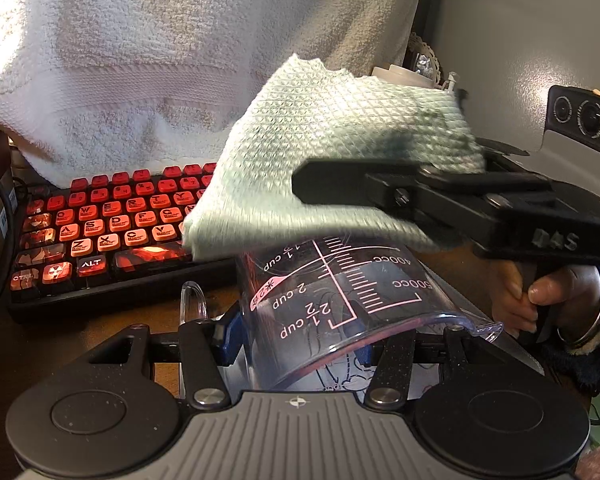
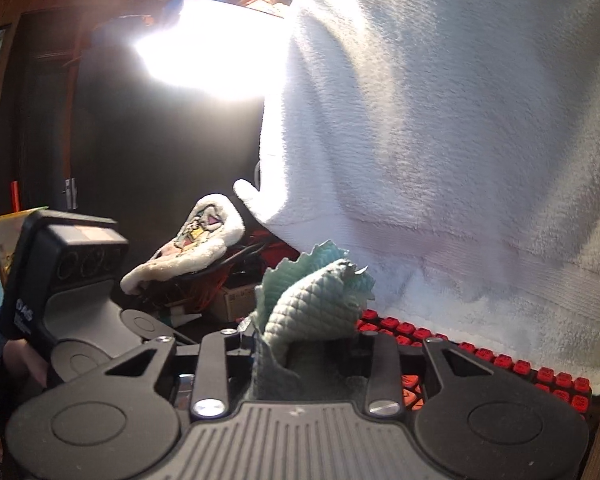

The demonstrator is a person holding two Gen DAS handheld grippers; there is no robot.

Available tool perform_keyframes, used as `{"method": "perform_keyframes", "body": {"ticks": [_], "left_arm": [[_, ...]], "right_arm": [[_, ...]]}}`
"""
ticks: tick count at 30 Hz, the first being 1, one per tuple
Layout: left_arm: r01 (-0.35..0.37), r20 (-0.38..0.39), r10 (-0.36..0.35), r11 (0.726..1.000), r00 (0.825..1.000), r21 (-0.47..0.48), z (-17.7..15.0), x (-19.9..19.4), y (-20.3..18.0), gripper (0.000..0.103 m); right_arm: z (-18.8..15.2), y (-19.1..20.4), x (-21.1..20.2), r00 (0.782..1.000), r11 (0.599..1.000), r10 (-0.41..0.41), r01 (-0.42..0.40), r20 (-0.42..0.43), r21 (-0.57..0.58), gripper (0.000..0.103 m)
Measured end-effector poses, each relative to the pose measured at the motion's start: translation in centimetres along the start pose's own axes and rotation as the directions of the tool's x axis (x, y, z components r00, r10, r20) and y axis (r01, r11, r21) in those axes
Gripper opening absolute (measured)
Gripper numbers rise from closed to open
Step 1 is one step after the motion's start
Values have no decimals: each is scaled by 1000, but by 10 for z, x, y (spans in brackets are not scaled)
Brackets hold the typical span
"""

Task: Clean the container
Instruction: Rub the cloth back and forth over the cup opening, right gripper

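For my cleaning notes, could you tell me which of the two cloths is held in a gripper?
The pale green quilted wipe, pinched in the right gripper above the measuring cup. The fluffy white towel just hangs draped behind the red keyboard, ungripped.

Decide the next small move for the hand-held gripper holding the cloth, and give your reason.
Probably lower the cloth onto the cup and wipe. The right hand-held gripper pinches the cloth just above the cup, which the left hand-held gripper clamps on its side. Blur hides whether cloth and cup touch.
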State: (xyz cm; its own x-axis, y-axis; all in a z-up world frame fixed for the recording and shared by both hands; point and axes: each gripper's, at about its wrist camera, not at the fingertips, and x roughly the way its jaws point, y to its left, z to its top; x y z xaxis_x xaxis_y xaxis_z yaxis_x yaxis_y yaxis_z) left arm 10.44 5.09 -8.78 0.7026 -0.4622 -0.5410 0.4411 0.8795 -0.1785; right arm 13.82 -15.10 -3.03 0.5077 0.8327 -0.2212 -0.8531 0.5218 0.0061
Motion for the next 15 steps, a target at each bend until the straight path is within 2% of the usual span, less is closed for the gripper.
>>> {"method": "perform_keyframes", "body": {"ticks": [5,8,12,15], "left_arm": [[0,0,0,1000,1000,1,0,0,-1,51],[0,0,0,1000,1000,0,0,0,-2,50],[-2,0,2,1000,1000,2,0,-1,-3,51],[-2,0,2,1000,1000,2,-1,-1,-3,51]], "right_arm": [[-2,16,-1,994,993,110,-110,0,-37,33],[-3,26,-3,989,987,146,-146,0,-69,33],[-2,27,-4,992,988,124,-123,-1,-94,32],[-1,21,-2,998,994,56,-55,0,-92,33]]}}
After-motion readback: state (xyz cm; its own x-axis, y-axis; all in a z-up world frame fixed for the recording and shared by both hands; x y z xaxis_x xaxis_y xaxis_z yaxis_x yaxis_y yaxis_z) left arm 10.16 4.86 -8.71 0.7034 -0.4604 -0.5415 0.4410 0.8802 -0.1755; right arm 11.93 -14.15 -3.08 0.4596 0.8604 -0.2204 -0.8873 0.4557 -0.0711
